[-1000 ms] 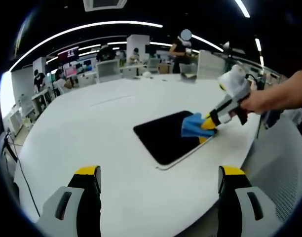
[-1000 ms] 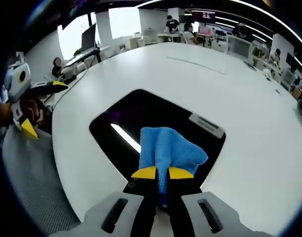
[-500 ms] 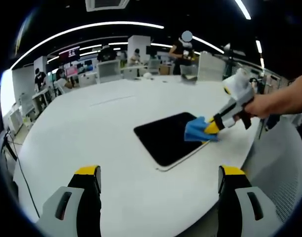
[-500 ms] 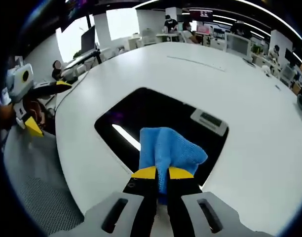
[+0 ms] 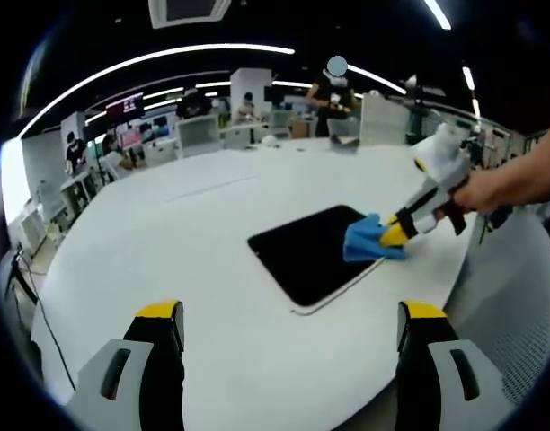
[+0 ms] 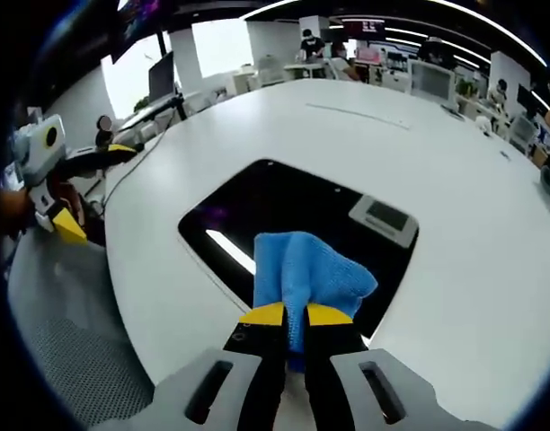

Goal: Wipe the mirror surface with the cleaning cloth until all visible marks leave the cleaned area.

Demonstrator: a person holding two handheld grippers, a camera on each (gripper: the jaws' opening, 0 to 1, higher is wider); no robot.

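Mirror lies flat on the white counter, a dark rounded rectangle with a pale border, close to the counter's near curved edge; lying flat like this lets the cloth be pressed down on it from above. Its glass gives back a bright strip of ceiling light, and a small grey label sits by one of its edges. I can make out no marks on the glass at this size. The blue cleaning cloth is bunched into a pad and rests on the mirror's edge nearest the right gripper, whose yellow-tipped jaws are clamped tight on the cloth's gathered end, so the free part spreads ahead of them as the wiping face. In the left gripper view the mirror shows from the side, with the cloth at its right-hand end and the right gripper sloping down to it from a hand held higher and off the counter, a low angle that suits sliding strokes. The left gripper hangs well back from the mirror above the bare counter, jaws wide apart and holding nothing, seemingly kept out of the wiping path.
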